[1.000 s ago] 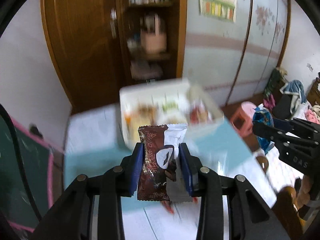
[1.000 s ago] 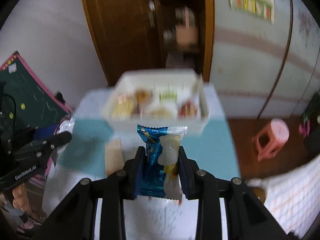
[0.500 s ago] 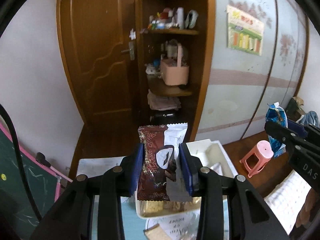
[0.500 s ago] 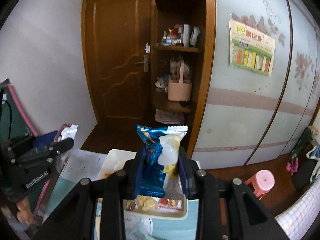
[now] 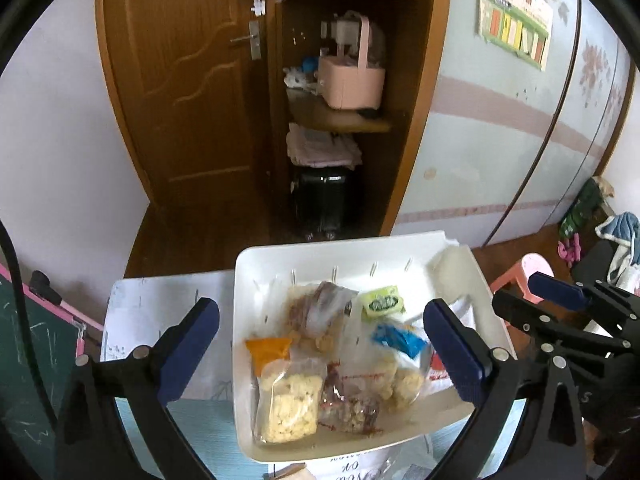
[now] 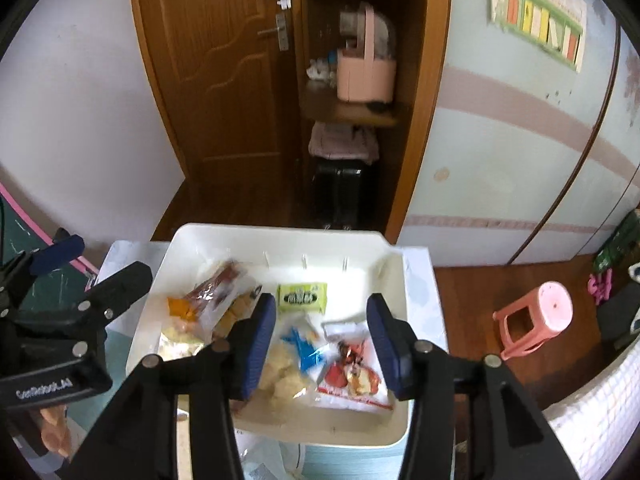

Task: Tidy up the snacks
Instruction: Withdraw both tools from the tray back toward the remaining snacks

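Observation:
A white bin (image 5: 256,280) (image 6: 396,276) on the table holds several snack packets. The brown and white packet (image 5: 320,308) (image 6: 216,284) lies at its back left. The blue packet (image 5: 396,338) (image 6: 302,346) lies in the middle, beside a green packet (image 5: 380,300) (image 6: 302,298) and a red and white packet (image 6: 352,372). My left gripper (image 5: 320,354) is open and empty above the bin. My right gripper (image 6: 322,348) is open and empty above the bin, over the blue packet.
The bin stands on a table with a white and teal cover (image 5: 160,312) (image 6: 420,280). Behind it are a wooden door (image 5: 180,80) and open shelves with a pink basket (image 5: 352,80). A pink stool (image 6: 536,320) stands on the floor at the right. A green board (image 5: 32,360) is at the left.
Both grippers have opened and let go of their packets, which now lie in the bin. Both views have tilted down over the bin.

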Demonstrator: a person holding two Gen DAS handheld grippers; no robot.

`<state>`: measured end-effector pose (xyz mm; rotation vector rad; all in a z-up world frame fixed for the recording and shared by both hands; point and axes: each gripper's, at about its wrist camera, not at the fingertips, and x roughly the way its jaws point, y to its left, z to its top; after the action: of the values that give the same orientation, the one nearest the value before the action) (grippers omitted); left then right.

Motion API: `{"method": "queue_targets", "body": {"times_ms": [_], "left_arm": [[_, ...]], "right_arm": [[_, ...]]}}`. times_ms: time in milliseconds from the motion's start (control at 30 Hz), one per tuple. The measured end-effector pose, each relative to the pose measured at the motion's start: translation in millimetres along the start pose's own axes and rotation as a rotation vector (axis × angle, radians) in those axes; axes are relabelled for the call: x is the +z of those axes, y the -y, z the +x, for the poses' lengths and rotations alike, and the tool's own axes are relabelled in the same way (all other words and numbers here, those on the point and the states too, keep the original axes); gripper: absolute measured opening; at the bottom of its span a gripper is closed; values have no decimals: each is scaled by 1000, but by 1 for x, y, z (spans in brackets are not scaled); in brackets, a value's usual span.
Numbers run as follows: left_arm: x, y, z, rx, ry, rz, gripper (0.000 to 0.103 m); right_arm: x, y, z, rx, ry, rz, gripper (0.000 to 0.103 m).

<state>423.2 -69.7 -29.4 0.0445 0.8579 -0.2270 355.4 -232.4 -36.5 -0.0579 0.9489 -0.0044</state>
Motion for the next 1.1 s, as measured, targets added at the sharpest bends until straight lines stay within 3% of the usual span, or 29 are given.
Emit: {"method": "queue_targets", "body": {"times_ms": [233,400,633,767,1100], "left_arm": [[-11,-1,-14,7,-2,7,102],[-14,-2,-46,23,27,14,102],[-19,-4,-109,25,81,15,102],[-30,-5,-147,4,95,4,102],[-83,0,-232,-42,132,34,102]], "right_arm": [[-14,12,0,21,-32,28,48],[-20,15,-26,43,-18,49,48],[-30,10,-92,43,63,47,49],[-41,7,-132,41,113,49,57],[-99,-12,-214,63,186,-5,61]]}}
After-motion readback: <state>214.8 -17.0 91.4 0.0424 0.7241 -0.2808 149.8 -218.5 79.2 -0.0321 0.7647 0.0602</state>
